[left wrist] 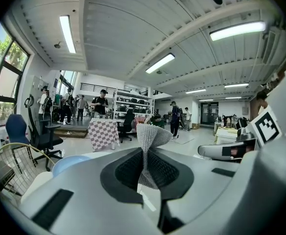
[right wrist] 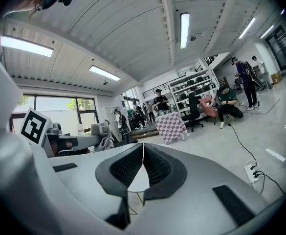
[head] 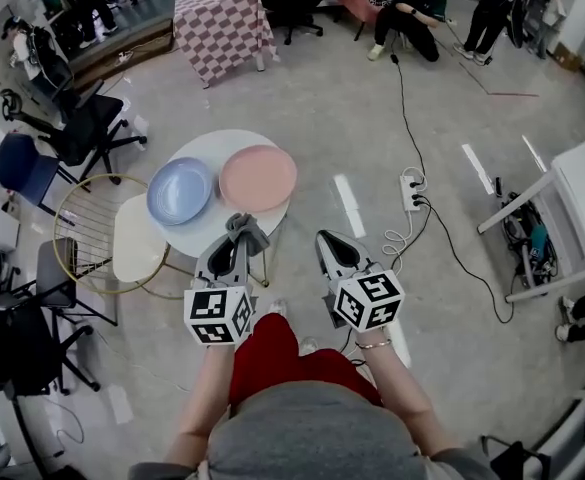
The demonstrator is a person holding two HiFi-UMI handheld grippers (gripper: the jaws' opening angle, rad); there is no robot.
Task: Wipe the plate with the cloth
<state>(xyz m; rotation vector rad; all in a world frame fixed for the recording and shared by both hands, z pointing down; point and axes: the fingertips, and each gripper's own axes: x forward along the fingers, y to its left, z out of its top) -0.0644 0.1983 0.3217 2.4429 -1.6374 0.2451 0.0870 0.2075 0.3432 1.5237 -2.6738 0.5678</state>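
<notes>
approach step: left gripper (head: 236, 240) fingers (left wrist: 125, 173) clamp the grey cloth (head: 245, 230) over the worktop's (head: 197, 236) near edge, short of the pink plate (head: 258, 178). right gripper (head: 328, 238) closed, empty. next, lower the cloth onto the plate.

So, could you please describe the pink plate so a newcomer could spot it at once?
Find the round white table on the grey floor ahead of the person. Two plates lie side by side on it; the pink plate is the right-hand one, its only neighbour being the blue plate.
</notes>
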